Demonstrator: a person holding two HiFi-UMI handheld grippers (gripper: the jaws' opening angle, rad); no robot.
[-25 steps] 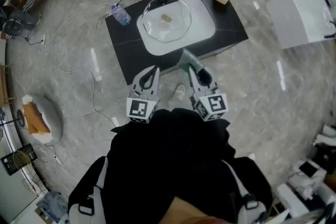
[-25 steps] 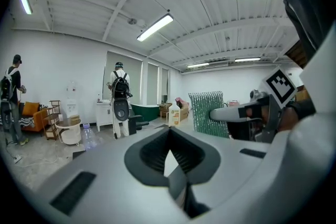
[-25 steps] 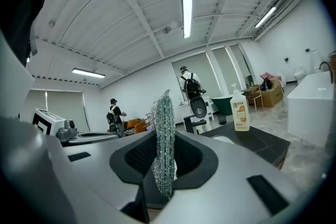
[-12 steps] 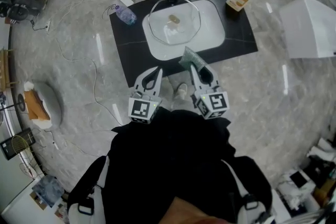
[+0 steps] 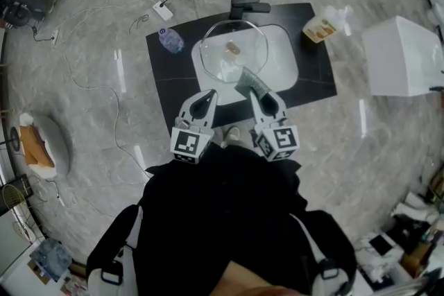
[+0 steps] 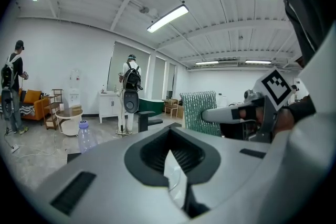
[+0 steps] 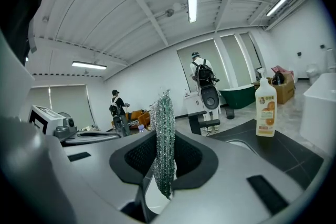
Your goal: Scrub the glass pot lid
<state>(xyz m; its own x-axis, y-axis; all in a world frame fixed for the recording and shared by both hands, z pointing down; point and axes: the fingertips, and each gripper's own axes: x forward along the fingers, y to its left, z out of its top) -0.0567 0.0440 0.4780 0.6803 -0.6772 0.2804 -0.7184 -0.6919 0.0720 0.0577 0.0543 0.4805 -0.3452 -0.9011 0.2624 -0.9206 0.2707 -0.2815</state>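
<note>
The glass pot lid lies in the white sink of a low black counter, with a small tan thing on it. My right gripper is shut on a green mesh scrub sponge that reaches over the sink's near edge. In the right gripper view the sponge stands upright between the jaws of that gripper. My left gripper is shut and empty, at the counter's near edge just left of the sink. In the left gripper view its jaws meet, and the sponge shows to the right.
A black faucet stands behind the sink. A soap bottle is at the counter's right, a water bottle at its left. A white box sits to the right. Cables trail over the marble floor. People stand far off.
The counter and sink have drawn closer to both grippers in the head view. The sponge now overlaps the sink's near rim. Both grippers keep their grip and pose.
</note>
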